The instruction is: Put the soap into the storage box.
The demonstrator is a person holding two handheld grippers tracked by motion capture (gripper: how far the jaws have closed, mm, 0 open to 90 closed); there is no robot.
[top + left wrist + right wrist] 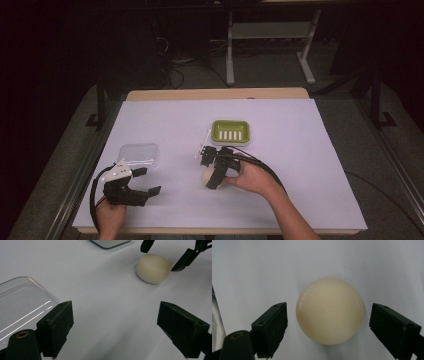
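Right gripper (329, 322), jaws wide, straddles a round soap (329, 310): likely smooth and slippery, best pinched across its widest sides

On the table lay 1 round cream-coloured soap bar (206, 176), 1 green soap dish (230, 131) with 5 pale slots in its floor, and 1 clear plastic lid (139, 155). 1 white sheet (310, 165) covered the tabletop. 2 grippers were in play, the left gripper (148, 181) and the right gripper (207, 172), each with 2 black jaws, held by 2 hands. That made 3 loose things in all.
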